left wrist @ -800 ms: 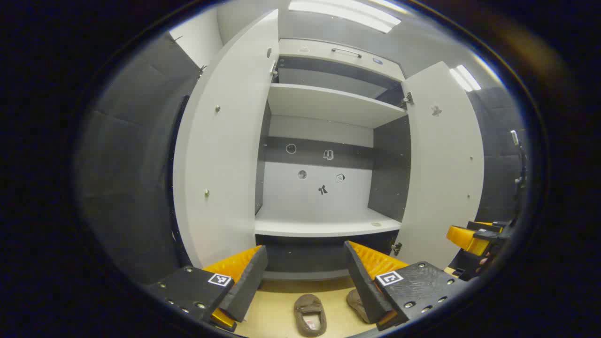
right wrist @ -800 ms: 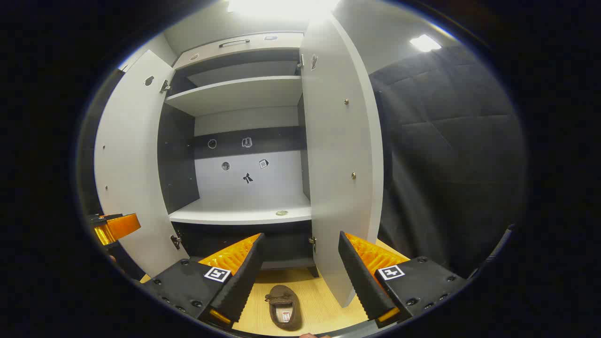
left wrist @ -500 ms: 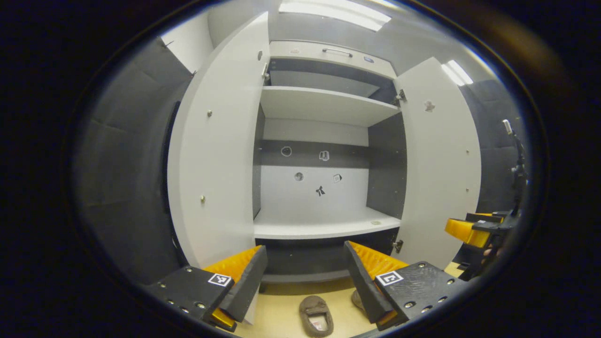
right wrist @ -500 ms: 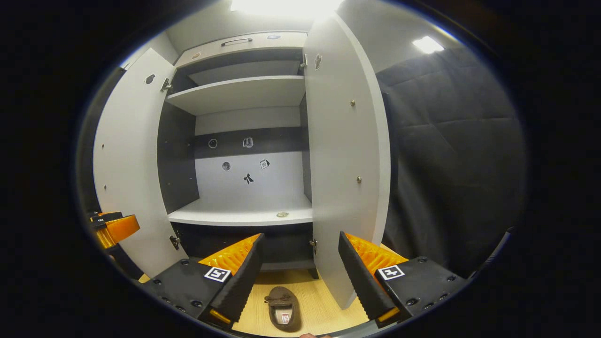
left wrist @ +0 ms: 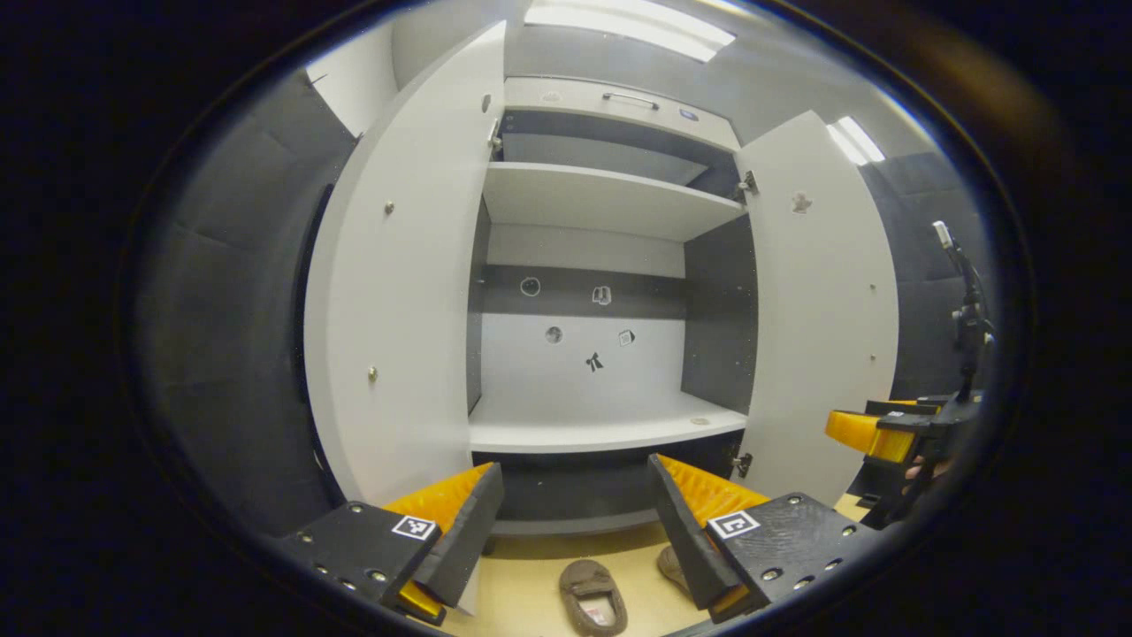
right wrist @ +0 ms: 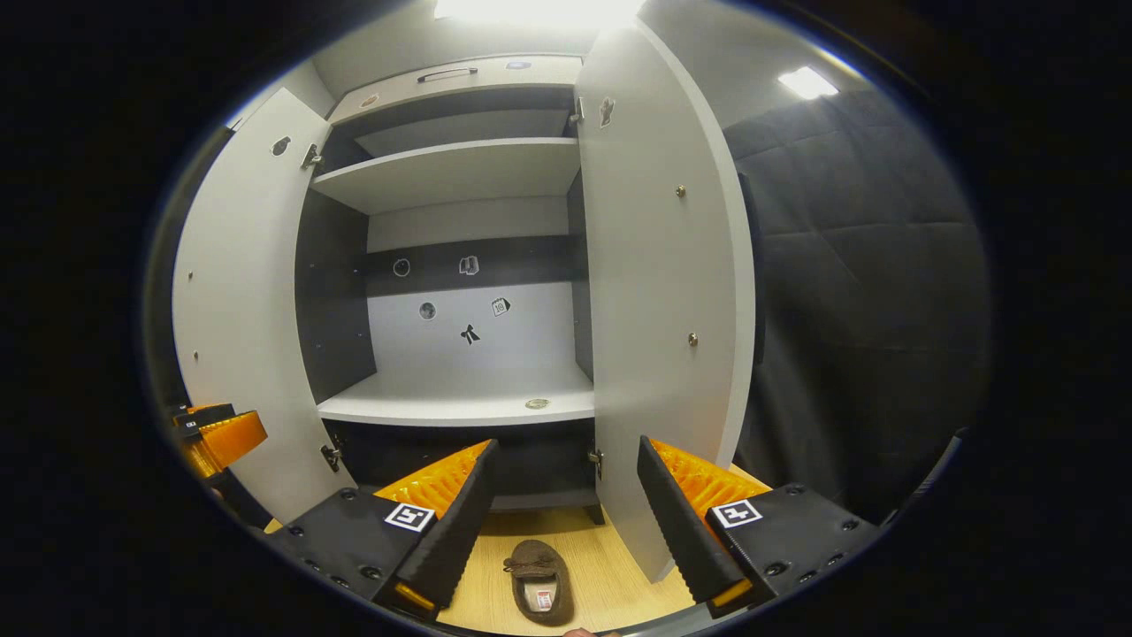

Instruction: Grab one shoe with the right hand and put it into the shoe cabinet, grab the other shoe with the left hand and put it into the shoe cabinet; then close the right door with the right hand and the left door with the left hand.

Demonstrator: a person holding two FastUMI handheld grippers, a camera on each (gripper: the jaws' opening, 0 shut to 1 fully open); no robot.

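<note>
Shoes: one brown shoe (left wrist: pixel 592 594) lies on the floor before the cabinet, its pair (left wrist: pixel 669 566) just beside it, half hidden behind a finger.
Change: over the last second both views drifted only slightly; the shoes still lie ungrasped, so the task has barely begun.
Left gripper (left wrist: pixel 571 524): jaws wide apart, empty, above the shoes.
Right gripper (right wrist: pixel 561 522): jaws wide apart, empty, over one shoe (right wrist: pixel 538 579).
Cabinet: both doors stand open, left door (left wrist: pixel 398 283), right door (right wrist: pixel 659 283); lower shelf (left wrist: pixel 601 431) bare.
Unclear: the shoes' heels are cut off at the views' bottom edges.
</note>
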